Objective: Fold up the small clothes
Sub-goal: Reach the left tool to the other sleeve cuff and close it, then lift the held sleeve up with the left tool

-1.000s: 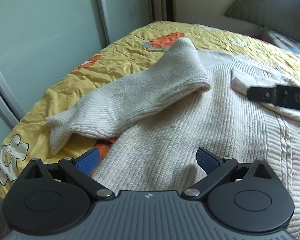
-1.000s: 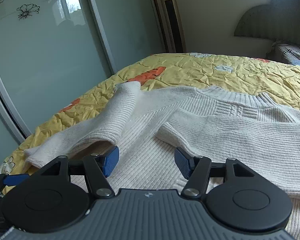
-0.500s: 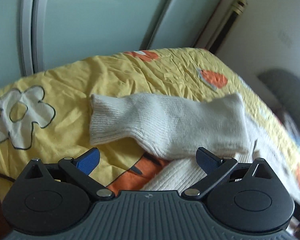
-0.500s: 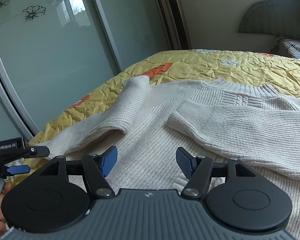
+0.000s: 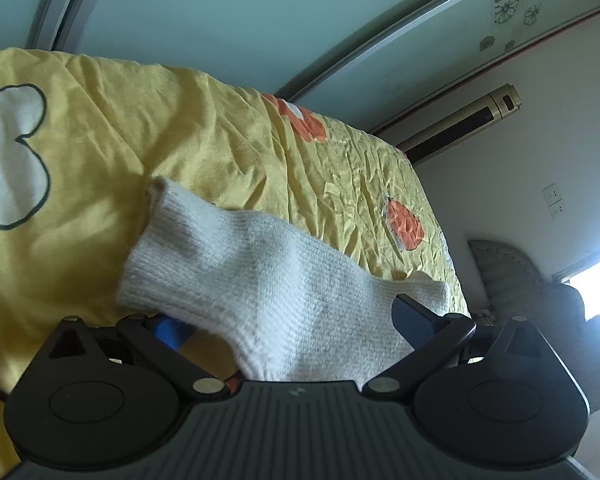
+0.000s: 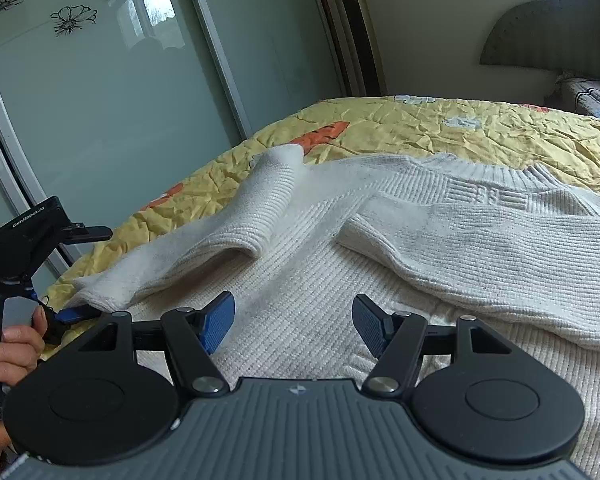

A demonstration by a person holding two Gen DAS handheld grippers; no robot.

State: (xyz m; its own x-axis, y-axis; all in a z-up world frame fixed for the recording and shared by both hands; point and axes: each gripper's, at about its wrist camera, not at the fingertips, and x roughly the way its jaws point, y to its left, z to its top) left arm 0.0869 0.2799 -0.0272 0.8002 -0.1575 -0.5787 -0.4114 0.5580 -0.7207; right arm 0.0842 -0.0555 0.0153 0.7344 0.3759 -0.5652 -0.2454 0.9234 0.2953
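My left gripper [image 5: 288, 322] is rolled over, so the room tilts in its view. Its blue pads [image 5: 414, 316] stand spread wide, and the cream sleeve [image 5: 260, 276] of the sweater lies in the gap between them; the cloth covers most of the nine o'clock pad, and I cannot tell whether either pad touches it, but nothing is pinched. The sleeve's ribbed cuff [image 5: 152, 216] points toward ten o'clock and rests on the yellow bedspread [image 5: 188, 136], which carries a white flower outline at nine o'clock and orange patches toward two o'clock.

In the right wrist view, at nine o'clock, I see my left hand [image 6: 8, 344] wrapped around the handle of the left gripper [image 6: 80, 312], whose blue tips sit right at the sleeve's [image 6: 236, 232] end by the bed's edge.

My right gripper [image 6: 294, 322] hovers over the sweater's ribbed body [image 6: 300, 280], its jaws apart with nothing between them but the knit below. The sweater [image 6: 460, 232] lies flat across the bedspread [image 6: 500, 132]: one sleeve runs toward ten o'clock, folded over near the shoulder, and the other sleeve [image 6: 480, 256] lies folded across the chest from three o'clock, its cuff near the middle. The ribbed collar [image 6: 512, 174] sits at one o'clock. Frosted sliding doors [image 6: 120, 112] with flower decals stand beyond at eleven o'clock.
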